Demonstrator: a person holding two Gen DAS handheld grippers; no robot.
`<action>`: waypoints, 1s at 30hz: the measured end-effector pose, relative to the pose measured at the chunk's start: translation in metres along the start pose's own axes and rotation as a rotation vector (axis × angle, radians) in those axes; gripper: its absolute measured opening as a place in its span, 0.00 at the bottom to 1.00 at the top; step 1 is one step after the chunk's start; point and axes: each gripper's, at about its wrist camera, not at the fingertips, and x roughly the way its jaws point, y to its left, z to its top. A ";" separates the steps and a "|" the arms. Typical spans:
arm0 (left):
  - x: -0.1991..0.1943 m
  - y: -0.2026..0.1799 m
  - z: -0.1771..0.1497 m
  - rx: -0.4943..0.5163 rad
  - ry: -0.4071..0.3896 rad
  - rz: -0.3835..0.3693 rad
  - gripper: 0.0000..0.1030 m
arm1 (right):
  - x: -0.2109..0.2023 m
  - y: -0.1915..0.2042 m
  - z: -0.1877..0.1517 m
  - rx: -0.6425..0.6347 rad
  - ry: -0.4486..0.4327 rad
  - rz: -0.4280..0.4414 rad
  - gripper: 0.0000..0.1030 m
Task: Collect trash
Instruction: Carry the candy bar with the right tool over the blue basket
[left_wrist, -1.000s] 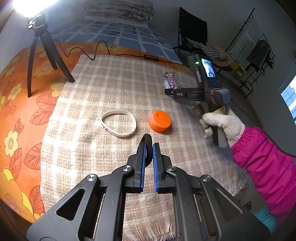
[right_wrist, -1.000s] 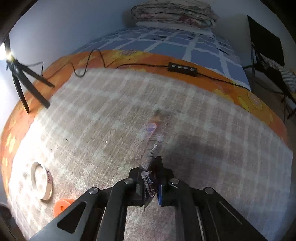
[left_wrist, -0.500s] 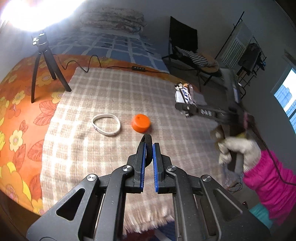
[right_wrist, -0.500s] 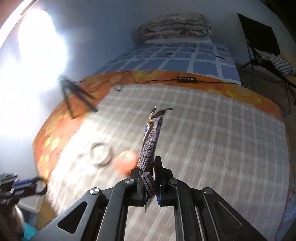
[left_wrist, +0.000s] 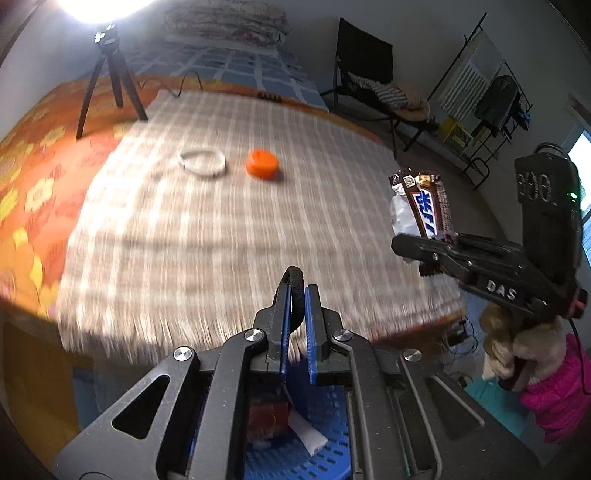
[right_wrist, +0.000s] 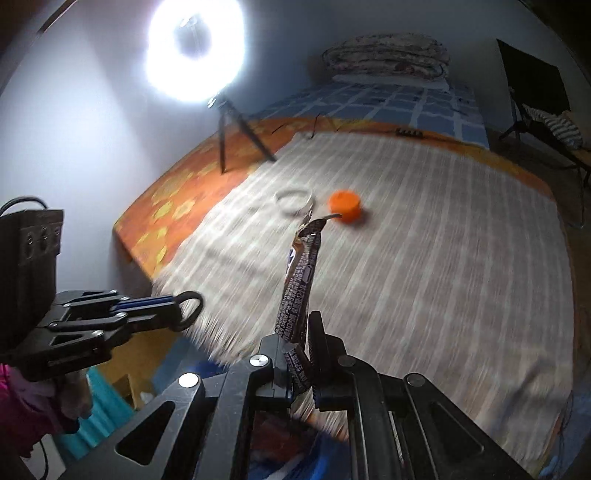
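Brown wrapper, a chocolate-bar wrapper (right_wrist: 298, 291), stands upright in my right tongs (right_wrist: 298, 363), jaws clenched on its lower end; in the left wrist view it shows at right of frame (left_wrist: 424, 206). My left tongs (left_wrist: 297, 321) are nearly closed, pinching a black loop (left_wrist: 296, 295) between the blue pads (left_wrist: 312, 332). Orange cap (left_wrist: 262, 165) and white ring (left_wrist: 202, 163) lie side by side, apart, on the checked cloth (left_wrist: 221, 236), upper centre. Blue slotted basket (left_wrist: 325, 413) sits below the left tongs, bottom of frame. Versus half a second ago: both tongs have drawn back past the cloth's fringe, and the basket has come into view.
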 end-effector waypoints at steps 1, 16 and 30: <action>0.000 -0.001 -0.008 -0.006 0.007 -0.002 0.05 | -0.001 0.004 -0.009 0.000 0.006 0.001 0.05; 0.020 -0.015 -0.087 -0.014 0.108 0.010 0.05 | 0.010 0.043 -0.101 -0.024 0.112 -0.007 0.05; 0.052 0.000 -0.131 -0.048 0.204 0.057 0.05 | 0.052 0.061 -0.144 -0.058 0.235 -0.027 0.09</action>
